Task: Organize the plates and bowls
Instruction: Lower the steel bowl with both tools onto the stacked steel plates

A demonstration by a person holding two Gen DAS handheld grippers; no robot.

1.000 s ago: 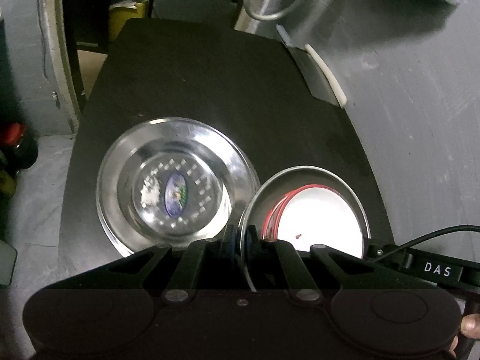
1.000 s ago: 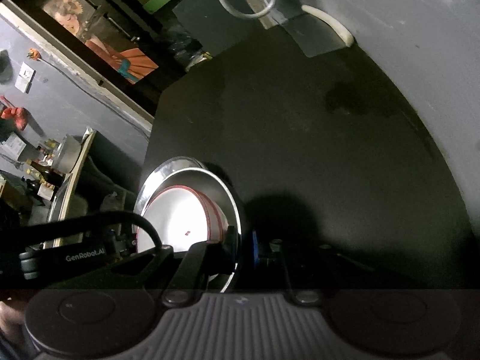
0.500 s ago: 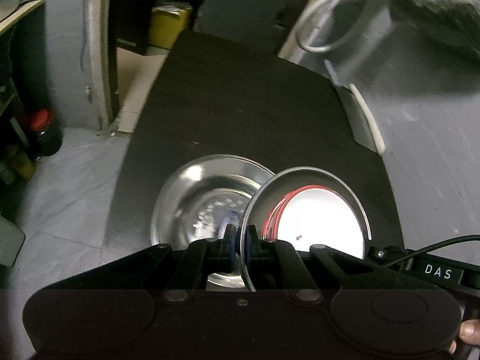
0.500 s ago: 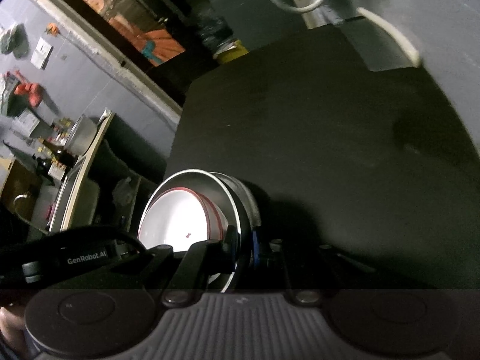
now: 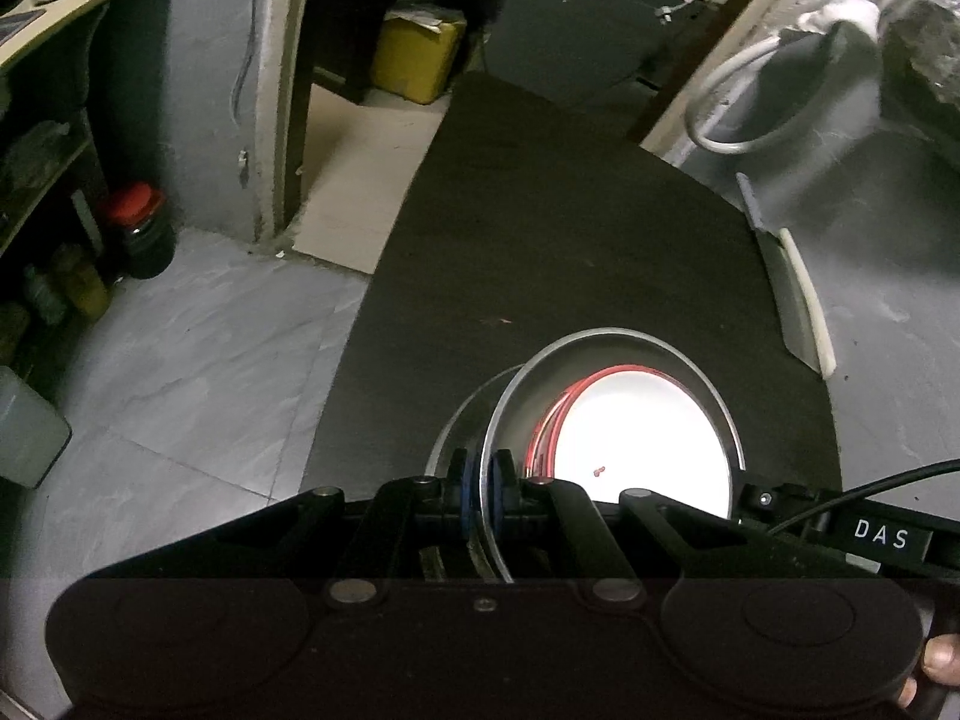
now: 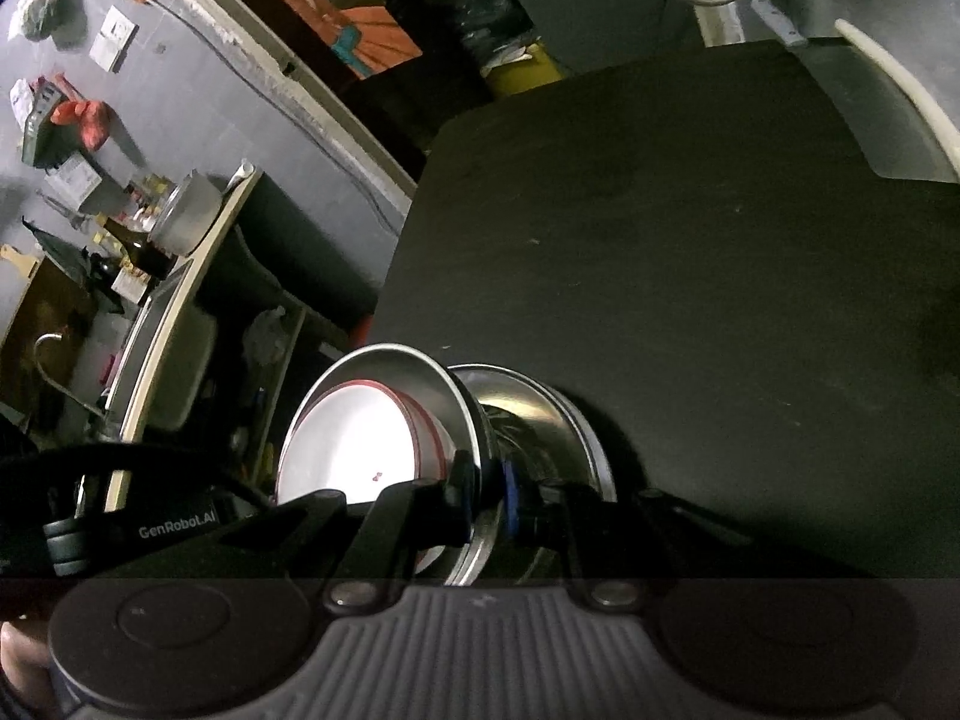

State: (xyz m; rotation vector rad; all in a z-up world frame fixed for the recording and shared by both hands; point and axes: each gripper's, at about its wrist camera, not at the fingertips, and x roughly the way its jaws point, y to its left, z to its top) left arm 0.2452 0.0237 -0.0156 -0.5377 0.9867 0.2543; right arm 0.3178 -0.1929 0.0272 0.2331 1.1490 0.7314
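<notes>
Here, the left gripper [image 5: 485,489] is pinching its blue-padded fingers nearly together on the rim of a steel bowl [image 5: 606,354], holding it tipped on edge; the right gripper [image 6: 487,495] is clamping the same steel bowl [image 6: 384,366] at its opposite rim, its fingers likewise almost closed; a white plate with a red rim [image 5: 642,444] is sitting inside the bowl, glaring brightly; directly behind the bowl, a steel plate [image 5: 462,420] is showing only as a thin arc in the left wrist view, while the right wrist view is showing the steel plate [image 6: 558,414] just beside the bowl, over the black table [image 5: 570,252]; whether the two are touching cannot be told. Beyond the table, a yellow container [image 5: 420,54] is standing on the floor; a red-lidded jar [image 5: 141,228] is sitting by shelves at left; white cable [image 5: 774,60] is looping near the grey wall at right.
</notes>
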